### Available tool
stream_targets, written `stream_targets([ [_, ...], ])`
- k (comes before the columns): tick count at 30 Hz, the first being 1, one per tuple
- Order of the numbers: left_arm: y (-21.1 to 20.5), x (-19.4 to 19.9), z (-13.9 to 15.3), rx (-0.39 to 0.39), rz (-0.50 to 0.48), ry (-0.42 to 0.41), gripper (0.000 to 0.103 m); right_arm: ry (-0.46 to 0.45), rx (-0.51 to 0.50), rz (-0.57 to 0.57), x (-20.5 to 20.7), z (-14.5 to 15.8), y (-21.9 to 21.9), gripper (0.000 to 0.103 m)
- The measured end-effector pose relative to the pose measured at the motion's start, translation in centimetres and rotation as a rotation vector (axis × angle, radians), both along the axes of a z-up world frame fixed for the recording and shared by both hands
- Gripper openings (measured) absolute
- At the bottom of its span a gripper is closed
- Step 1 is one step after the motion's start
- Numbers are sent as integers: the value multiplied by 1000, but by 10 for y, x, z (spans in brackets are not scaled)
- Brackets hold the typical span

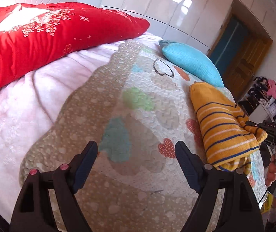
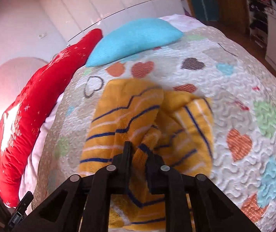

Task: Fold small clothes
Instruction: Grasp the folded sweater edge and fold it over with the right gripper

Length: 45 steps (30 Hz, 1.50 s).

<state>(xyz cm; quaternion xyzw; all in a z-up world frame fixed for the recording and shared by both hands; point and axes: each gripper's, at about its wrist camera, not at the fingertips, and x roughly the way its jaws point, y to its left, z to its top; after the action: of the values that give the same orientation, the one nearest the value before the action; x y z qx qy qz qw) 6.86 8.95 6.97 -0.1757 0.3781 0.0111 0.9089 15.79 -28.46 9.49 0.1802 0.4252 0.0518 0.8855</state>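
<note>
We've got the striped yellow garment [image 2: 149, 119] lying bunched on the heart-print quilt [image 2: 234, 100], just below the blue cushion [image 2: 136, 38]. Our right gripper [image 2: 140, 150] is clamped onto a fold of its near edge. Our left gripper [image 1: 136, 152] hangs over bare quilt with its jaws spread wide and nothing between them, the garment off to its right. The red pillow [image 1: 41, 38] sits at the far left.

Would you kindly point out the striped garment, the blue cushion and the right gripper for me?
Striped garment [image 2: 122, 116]: right wrist view, on its upper striped panel.
Blue cushion [image 1: 192, 62]: left wrist view, on its middle.
Right gripper [image 2: 139, 150]: right wrist view, between the fingertips pinching the garment.
</note>
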Motion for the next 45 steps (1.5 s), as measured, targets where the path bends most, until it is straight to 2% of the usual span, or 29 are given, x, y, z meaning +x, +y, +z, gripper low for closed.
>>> stream_targets([
  [2, -17, 3, -1, 23, -33, 19, 81, 26, 68, -43, -11, -20, -32, 6],
  [4, -31, 5, -3, 23, -63, 40, 81, 38, 145, -43, -18, -36, -55, 7],
  [5, -37, 5, -3, 21, -78, 44, 81, 28, 189, -36, -22, -40, -62, 7],
  [8, -52, 4, 0, 45, -101, 46, 81, -35, 233, -60, -35, -33, -76, 11],
  [9, -56, 3, 2, 52, -107, 45, 81, -55, 256, -51, -36, -29, -79, 20],
  [10, -60, 3, 3, 57, -114, 44, 81, -69, 278, -39, -36, -25, -79, 42],
  [12, -65, 1, 6, 63, -123, 42, 81, -89, 290, -24, -34, -18, -74, 63],
  [14, -71, 0, 10, 68, -135, 40, 81, -88, 274, 10, -23, -14, -60, 63],
  [18, -80, 1, 16, 77, -155, 38, 81, 0, 204, 64, 12, -27, -23, 62],
  [19, -82, 2, 16, 77, -162, 41, 81, 12, 185, 79, 20, -33, -15, 35],
  [20, -85, 3, 17, 79, -168, 43, 81, 25, 178, 107, 26, -37, -7, 17],
  [21, -88, 4, 18, 80, -175, 46, 81, 39, 158, 124, 30, -39, -1, 19],
  [24, -94, 7, 21, 89, -200, 50, 81, -52, 131, 137, 19, -20, -1, 17],
  [27, -100, 11, 23, 110, -217, 42, 81, -122, 156, 94, 2, 1, -24, 16],
  [31, -108, 20, 21, 93, -237, 50, 81, -143, 94, 45, -12, 12, -49, 16],
  [33, -114, 26, 19, 66, -249, 61, 81, -118, 80, 24, -14, 3, -59, 17],
  [36, -127, 34, 16, 49, -272, 76, 81, -49, 73, 13, -12, -27, -66, 17],
  [38, -137, 36, 16, 70, -286, 79, 81, -16, 68, 14, -12, -49, -65, 18],
  [41, -152, 35, 17, 125, -308, 74, 81, -27, 104, -14, -17, -64, -71, 20],
  [44, -162, 31, 17, 195, -315, 69, 81, -19, 160, -37, -19, -72, -85, 36],
  [45, -163, 30, 17, 215, -316, 70, 81, -15, 163, -41, -19, -73, -88, 45],
])
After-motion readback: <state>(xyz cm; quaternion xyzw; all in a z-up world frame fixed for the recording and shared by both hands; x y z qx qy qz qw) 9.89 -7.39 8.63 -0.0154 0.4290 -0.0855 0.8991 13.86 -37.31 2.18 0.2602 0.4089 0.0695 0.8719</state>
